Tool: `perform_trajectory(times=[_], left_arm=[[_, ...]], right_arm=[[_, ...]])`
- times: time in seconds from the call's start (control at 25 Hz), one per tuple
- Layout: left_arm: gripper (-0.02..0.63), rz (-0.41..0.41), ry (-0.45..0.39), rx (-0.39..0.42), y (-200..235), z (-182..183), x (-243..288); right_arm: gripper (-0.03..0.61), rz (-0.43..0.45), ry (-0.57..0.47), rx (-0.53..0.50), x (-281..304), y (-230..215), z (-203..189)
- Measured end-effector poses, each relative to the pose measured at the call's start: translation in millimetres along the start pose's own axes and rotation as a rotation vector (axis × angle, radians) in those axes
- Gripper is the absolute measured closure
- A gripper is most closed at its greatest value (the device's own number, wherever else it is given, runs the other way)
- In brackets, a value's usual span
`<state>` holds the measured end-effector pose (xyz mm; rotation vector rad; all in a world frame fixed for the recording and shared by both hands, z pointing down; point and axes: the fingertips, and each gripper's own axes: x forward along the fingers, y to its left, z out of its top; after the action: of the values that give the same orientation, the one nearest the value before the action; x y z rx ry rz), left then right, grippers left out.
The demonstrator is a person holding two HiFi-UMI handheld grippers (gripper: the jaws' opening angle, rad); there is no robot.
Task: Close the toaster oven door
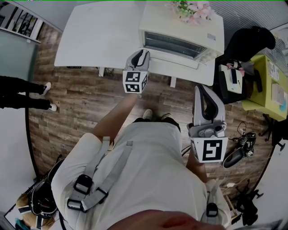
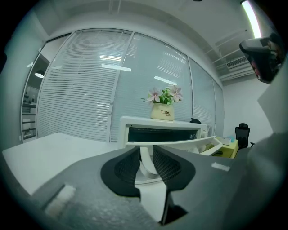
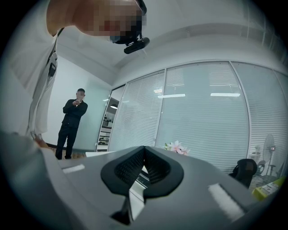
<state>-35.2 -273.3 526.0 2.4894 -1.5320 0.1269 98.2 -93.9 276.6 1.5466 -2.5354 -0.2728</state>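
Observation:
The white toaster oven (image 1: 180, 24) stands on the white table (image 1: 99, 36), and its glass door (image 1: 173, 58) hangs partly open, tilted up toward the front. My left gripper (image 1: 143, 54) is at the door's left end. In the left gripper view the oven (image 2: 162, 128) fills the middle, and the door's white handle (image 2: 146, 162) sits in the narrow gap between the dark pads, with my left gripper (image 2: 145, 161) shut on it. My right gripper (image 1: 202, 90) hangs over the floor, well short of the table. Its jaws (image 3: 144, 155) meet with nothing between them.
A pot of pink flowers (image 1: 193, 9) (image 2: 163, 111) sits on top of the oven. A black chair (image 1: 247, 42) and a yellow-green table (image 1: 270, 85) stand to the right, with cables (image 1: 243, 143) on the floor. Another person (image 3: 72, 121) stands to the left.

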Motion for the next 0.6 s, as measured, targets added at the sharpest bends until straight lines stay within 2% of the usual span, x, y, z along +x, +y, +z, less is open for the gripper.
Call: perform_trajectory(times=[0.6], left_arm=[[0.514,-0.001,-0.006,0.018,2,18,19]], right_arm=[[0.574,0.007,-0.003,-0.004,5,-4,1]])
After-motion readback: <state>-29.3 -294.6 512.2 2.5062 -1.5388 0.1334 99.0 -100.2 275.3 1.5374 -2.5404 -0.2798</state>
